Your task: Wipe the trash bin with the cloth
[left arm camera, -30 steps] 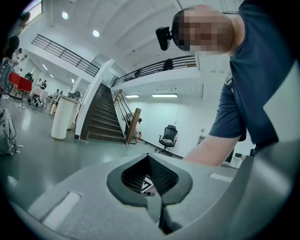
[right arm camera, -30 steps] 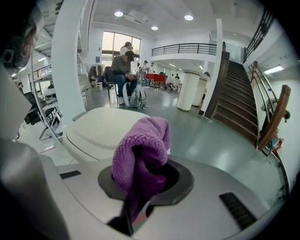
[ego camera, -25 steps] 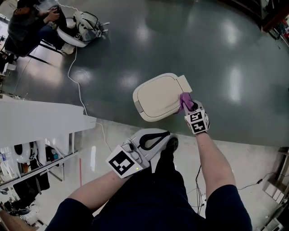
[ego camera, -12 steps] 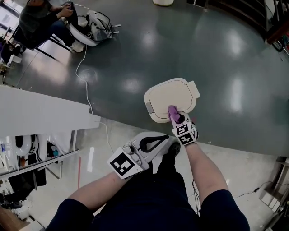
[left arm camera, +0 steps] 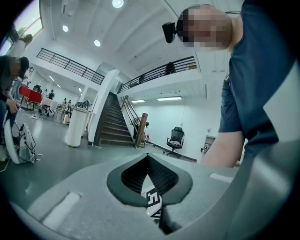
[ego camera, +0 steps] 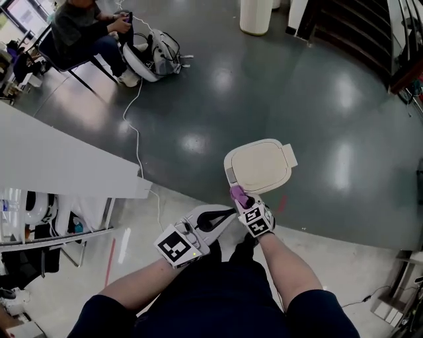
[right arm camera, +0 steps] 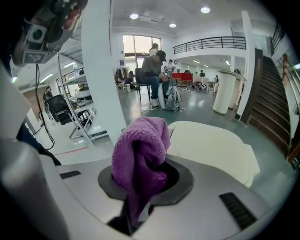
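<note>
A cream trash bin [ego camera: 261, 165] with its lid down stands on the dark floor in the head view. My right gripper [ego camera: 240, 197] is shut on a purple cloth [ego camera: 236, 193] and presses it against the bin's near left rim. In the right gripper view the cloth [right arm camera: 140, 147] bulges up out of the right gripper [right arm camera: 138, 180], with the bin lid [right arm camera: 213, 145] just beyond it. My left gripper [ego camera: 223, 215] hangs low beside the right one, off the bin. Its jaws meet with nothing between them in the left gripper view [left arm camera: 149, 161].
A seated person [ego camera: 82, 26] and a backpack [ego camera: 162, 53] are at the far left, with a white cable [ego camera: 135, 142] trailing across the floor. A white table [ego camera: 59, 162] stands to my left. A tall white cylinder [ego camera: 256, 16] and stairs [ego camera: 360, 30] lie beyond the bin.
My right gripper has slid the cloth from the lid's right side across to the bin's near left rim. The head view has tilted up, and the left gripper has stayed low.
</note>
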Tool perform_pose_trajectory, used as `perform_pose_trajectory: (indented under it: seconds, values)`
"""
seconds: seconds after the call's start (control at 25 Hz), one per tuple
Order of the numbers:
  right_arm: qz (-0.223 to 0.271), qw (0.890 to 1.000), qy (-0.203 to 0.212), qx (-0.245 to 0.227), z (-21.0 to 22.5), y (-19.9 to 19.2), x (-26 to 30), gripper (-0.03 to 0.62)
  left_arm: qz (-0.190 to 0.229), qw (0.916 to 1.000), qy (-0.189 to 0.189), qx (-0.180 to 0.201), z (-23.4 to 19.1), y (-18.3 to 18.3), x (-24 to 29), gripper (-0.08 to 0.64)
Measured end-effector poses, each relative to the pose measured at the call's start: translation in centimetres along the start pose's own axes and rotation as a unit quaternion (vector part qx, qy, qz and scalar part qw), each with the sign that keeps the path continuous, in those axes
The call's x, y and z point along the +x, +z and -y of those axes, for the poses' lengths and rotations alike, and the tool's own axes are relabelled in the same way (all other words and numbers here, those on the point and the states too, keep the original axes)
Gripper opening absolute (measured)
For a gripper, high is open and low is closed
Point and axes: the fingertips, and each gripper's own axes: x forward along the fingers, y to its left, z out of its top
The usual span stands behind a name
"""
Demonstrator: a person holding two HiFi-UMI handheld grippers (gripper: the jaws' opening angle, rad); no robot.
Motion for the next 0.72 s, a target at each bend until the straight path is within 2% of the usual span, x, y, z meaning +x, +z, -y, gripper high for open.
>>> perform_pose_trajectory:
  seconds: [0.24,0.52,0.72]
  values:
    - [0.026,0.999,0.006,0.027,-1.7,2.2,-5.0,0.075,0.008,0.9999,0.007,0.008,0.0,1.9,-2.3,-0.002]
    - [0.075,0.996,-0.017,0.05,-0.1,5.9,-13.2,0.075,0.015,0.9991,0.005,0.039,1.0,5.4,-2.4,-0.002]
    - [0.126,0.989,-0.031,0.071,0.2,8.4,-19.1,0.075,0.032,0.9983,-0.023,0.043,3.1,6.4,-1.8,-0.002]
